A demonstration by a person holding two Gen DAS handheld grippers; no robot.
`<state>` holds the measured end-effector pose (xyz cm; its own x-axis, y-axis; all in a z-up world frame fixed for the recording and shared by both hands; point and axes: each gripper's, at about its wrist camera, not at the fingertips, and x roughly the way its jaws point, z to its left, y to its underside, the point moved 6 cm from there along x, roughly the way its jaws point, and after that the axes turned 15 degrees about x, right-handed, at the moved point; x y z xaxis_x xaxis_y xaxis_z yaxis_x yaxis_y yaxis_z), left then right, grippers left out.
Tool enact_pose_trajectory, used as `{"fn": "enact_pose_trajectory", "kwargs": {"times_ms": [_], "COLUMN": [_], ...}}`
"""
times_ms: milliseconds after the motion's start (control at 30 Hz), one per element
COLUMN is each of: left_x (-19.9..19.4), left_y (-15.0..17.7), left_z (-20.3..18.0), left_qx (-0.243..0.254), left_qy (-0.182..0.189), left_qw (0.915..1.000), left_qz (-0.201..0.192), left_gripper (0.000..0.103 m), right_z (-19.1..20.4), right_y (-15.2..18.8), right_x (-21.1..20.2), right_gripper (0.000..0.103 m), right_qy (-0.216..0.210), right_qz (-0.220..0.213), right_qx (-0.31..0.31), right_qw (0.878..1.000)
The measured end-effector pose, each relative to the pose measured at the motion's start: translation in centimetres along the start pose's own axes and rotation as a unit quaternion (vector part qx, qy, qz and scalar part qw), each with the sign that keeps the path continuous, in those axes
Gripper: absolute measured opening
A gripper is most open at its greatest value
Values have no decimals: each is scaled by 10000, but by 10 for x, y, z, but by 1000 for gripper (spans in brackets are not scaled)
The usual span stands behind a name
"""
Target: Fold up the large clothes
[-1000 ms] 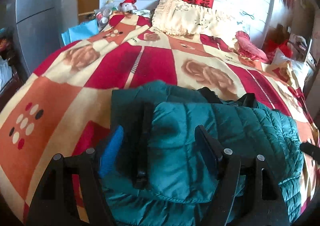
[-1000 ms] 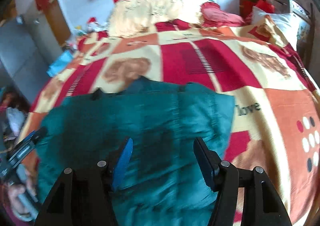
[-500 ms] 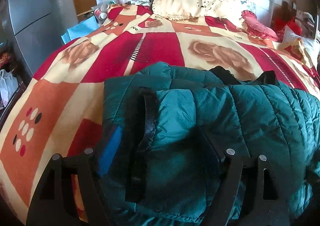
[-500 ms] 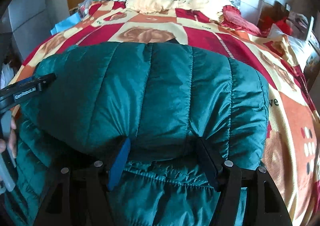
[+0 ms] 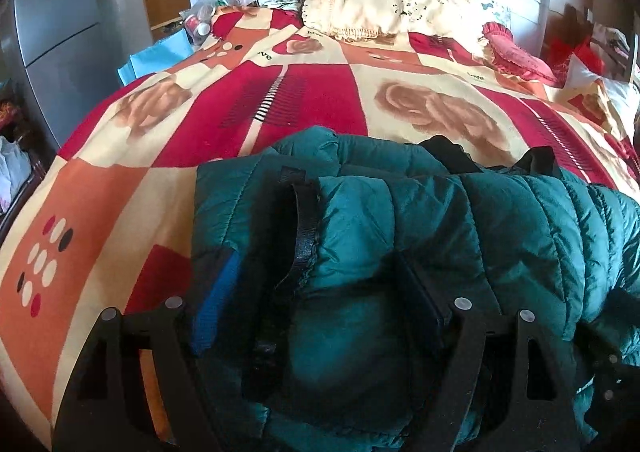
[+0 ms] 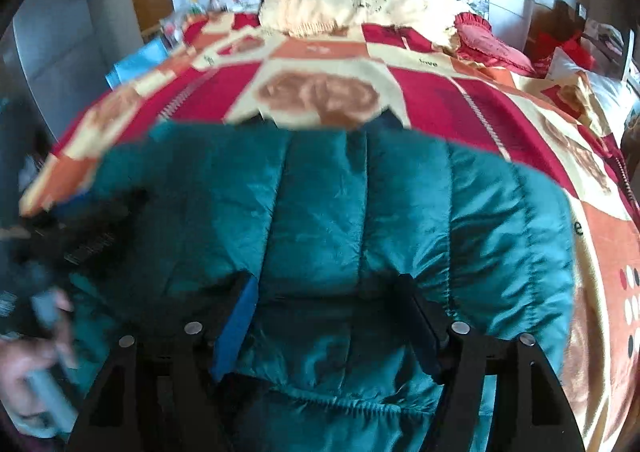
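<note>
A teal quilted puffer jacket (image 5: 400, 236) lies folded in a thick bundle at the near edge of the bed; it also fills the right wrist view (image 6: 340, 220). A black zipper strip (image 5: 306, 228) runs down its left part. My left gripper (image 5: 320, 288) is open, its fingers straddling the jacket's near left part. My right gripper (image 6: 332, 312) is open, its fingers pressed against the jacket's near hem. The left hand and its gripper show blurred at the left of the right wrist view (image 6: 48, 292).
The bed has a red, orange and cream rose-patterned cover (image 5: 312, 100). A cream pillow (image 5: 384, 8) and a red cushion (image 5: 516, 56) lie at the head. A grey fridge (image 5: 52, 36) stands left; a blue bag (image 5: 156, 56) sits by the bed.
Both grippers have dropped closer to the jacket. The upper layer in the right wrist view has settled flatter. Both grippers stay open.
</note>
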<state>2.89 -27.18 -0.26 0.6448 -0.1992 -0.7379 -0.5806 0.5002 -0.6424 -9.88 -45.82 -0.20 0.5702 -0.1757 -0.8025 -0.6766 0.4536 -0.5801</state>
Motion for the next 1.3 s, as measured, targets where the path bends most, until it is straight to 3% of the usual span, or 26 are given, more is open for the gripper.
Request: {"fn": "enact_pose_trajectory", "kwargs": {"times_ms": [200, 400, 600, 800, 900, 1000, 1300], "left_x": [2, 3, 4, -1, -19, -44, -90], "left_y": [-1, 0, -1, -1, 4, 13, 75], "left_z": [1, 1, -1, -4, 6, 16, 36], "left_qx": [-4, -11, 2, 198, 168, 109, -209], "left_qy": [1, 6, 47, 168, 262, 385, 783], "left_qw": [10000, 10000, 10000, 9997, 9995, 9992, 9966], "left_qz": [-6, -12, -25, -3, 13, -90, 169], "left_gripper": [80, 80, 85, 87, 87, 87, 87], "right_z": [-17, -65, -112, -120, -130, -149, -187], "right_y": [-3, -4, 4, 7, 2, 1, 32], "right_x": [-18, -58, -32, -22, -45, -71, -101], "right_gripper": [69, 69, 69, 69, 69, 73, 73], "right_qy": [-333, -176, 360, 297, 73, 7, 130], "right_qz": [46, -368, -87, -4, -94, -255, 30], "right_qx": [227, 446, 672, 655, 868, 1133, 1670], "right_qw": [9992, 9982, 9971, 9974, 9962, 9932, 9859]}}
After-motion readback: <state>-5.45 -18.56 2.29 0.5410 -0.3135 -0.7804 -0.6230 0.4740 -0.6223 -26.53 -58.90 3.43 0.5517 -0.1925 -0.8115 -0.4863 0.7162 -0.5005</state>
